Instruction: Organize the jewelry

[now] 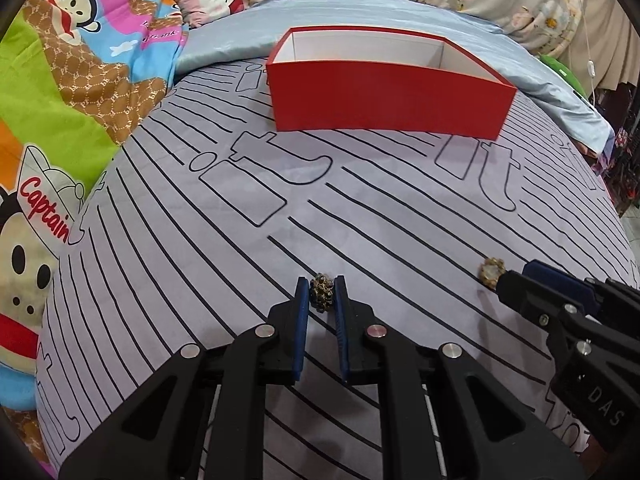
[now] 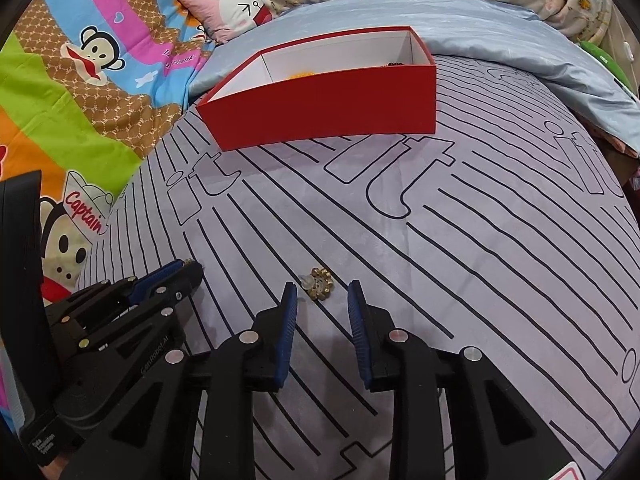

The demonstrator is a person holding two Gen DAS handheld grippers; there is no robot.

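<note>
Two tools, left tool pinching dark earring, right tool spread, "Captain" quilt

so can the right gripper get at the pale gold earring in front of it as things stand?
Probably yes. The right gripper is open, the pale gold earring lies on the bedspread just past its fingertips, nothing between. The left gripper, shut on the dark beaded piece, sits well aside.
</note>
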